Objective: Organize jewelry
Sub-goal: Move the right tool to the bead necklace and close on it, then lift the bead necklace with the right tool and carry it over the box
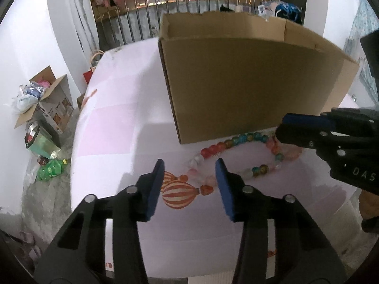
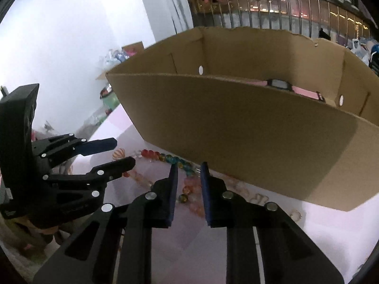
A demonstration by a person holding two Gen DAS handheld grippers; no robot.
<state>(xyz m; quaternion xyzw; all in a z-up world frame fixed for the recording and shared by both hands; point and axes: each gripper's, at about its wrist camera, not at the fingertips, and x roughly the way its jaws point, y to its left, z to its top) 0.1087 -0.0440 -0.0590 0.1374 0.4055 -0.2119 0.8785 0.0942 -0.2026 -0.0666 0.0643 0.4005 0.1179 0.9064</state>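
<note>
Bead necklace [image 1: 239,158] lies in loop on pale pink tabletop [image 1: 113,118], just in front of open cardboard box [image 1: 248,82], far beads close against box's near wall. Pink-strapped watch [image 2: 293,88] rests inside box. Left gripper [image 1: 189,165] low over near end of loop, jaws apart, pads clear of beads, hot-air-balloon print [image 1: 180,194] on tabletop between them. Right gripper [image 2: 188,169] over other end of loop, jaws narrowly apart, beads showing in gap; pads not seen pressing on them.
</note>
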